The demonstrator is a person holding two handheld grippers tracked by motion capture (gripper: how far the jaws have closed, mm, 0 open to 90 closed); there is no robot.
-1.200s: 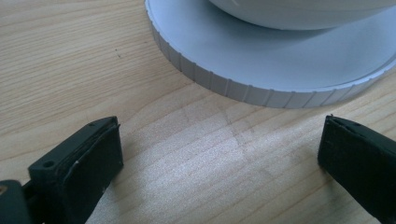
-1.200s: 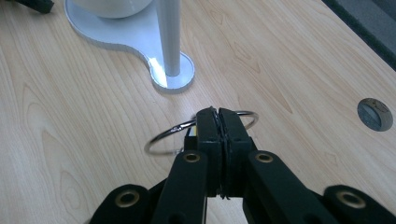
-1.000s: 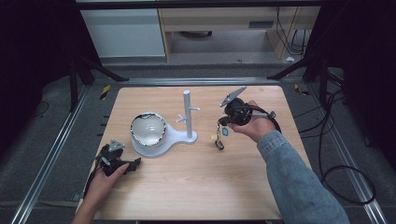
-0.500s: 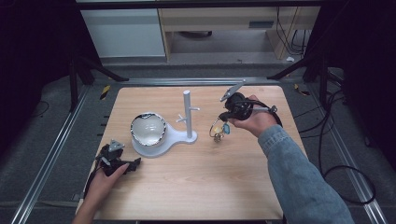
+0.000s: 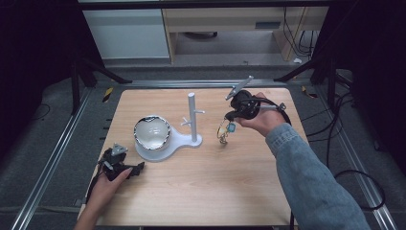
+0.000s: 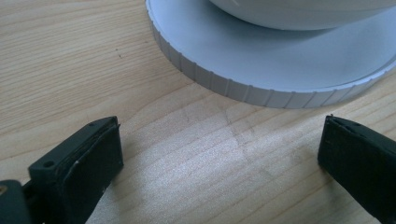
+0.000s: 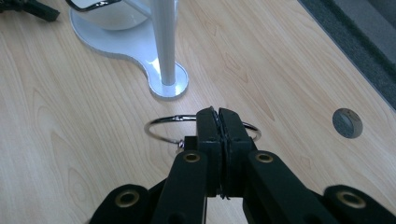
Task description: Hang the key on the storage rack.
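Observation:
My right gripper [image 5: 229, 116] is shut on a thin metal key ring [image 7: 163, 122], its jaws pressed flat together over the wire. In the high view the key ring [image 5: 224, 132] dangles below the gripper with a small blue tag and gold pieces on it, just right of the white stand's post [image 5: 192, 117]. The post has short pegs and rises from a white base that also carries a shiny bowl [image 5: 152, 132]. My left gripper [image 5: 125, 165] rests on the table at the front left, open with bare wood between its jaws [image 6: 219, 144], close to the ribbed base rim [image 6: 233, 88].
The wooden table [image 5: 201, 191] has a round hole [image 7: 347, 122] near its right edge. Metal rails run along both sides. Black cables trail off to the right of the table, and shelving stands behind it.
My right gripper has risen with the key ring, so the keys hang higher than before beside the post. The left gripper has stayed in place.

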